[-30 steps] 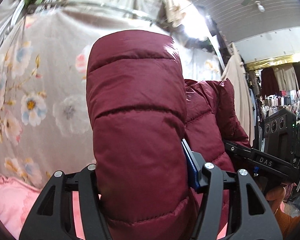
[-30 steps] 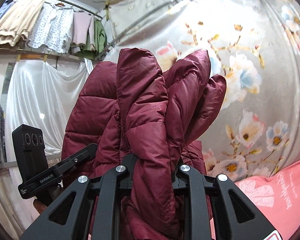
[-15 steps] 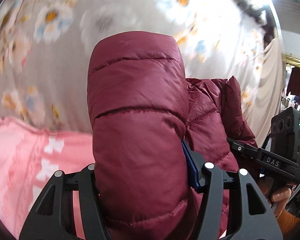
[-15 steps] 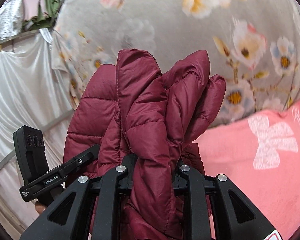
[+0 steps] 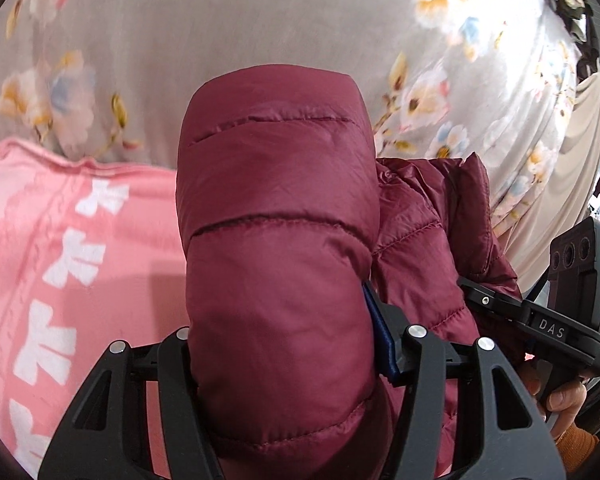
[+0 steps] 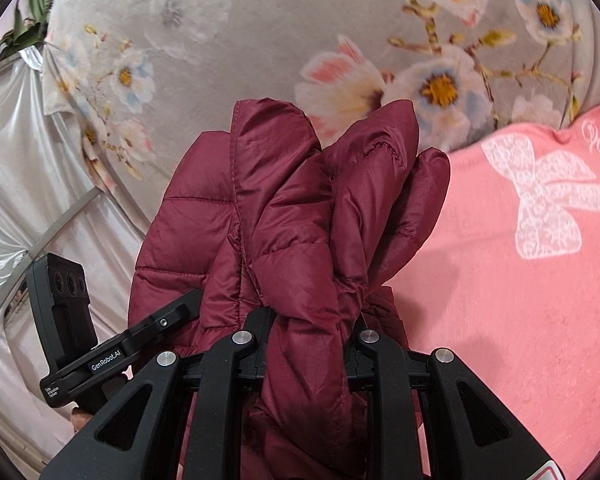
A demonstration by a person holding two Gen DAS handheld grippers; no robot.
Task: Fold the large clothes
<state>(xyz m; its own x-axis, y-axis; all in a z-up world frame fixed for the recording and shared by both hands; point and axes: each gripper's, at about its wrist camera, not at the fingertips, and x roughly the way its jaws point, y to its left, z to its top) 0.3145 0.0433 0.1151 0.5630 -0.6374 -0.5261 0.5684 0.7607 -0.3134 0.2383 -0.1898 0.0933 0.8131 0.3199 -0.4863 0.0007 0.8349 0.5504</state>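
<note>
both tongs (image 5: 288,344) lowered, gripping jacket (image 5: 276,248).

I have the jacket (image 5: 276,264) clamped in both sets of jaws, left gripper (image 5: 288,344) and right gripper (image 6: 310,340) side by side. The blanket (image 6: 520,280) lies below, the flowered sheet (image 5: 220,32) hangs behind.
</note>
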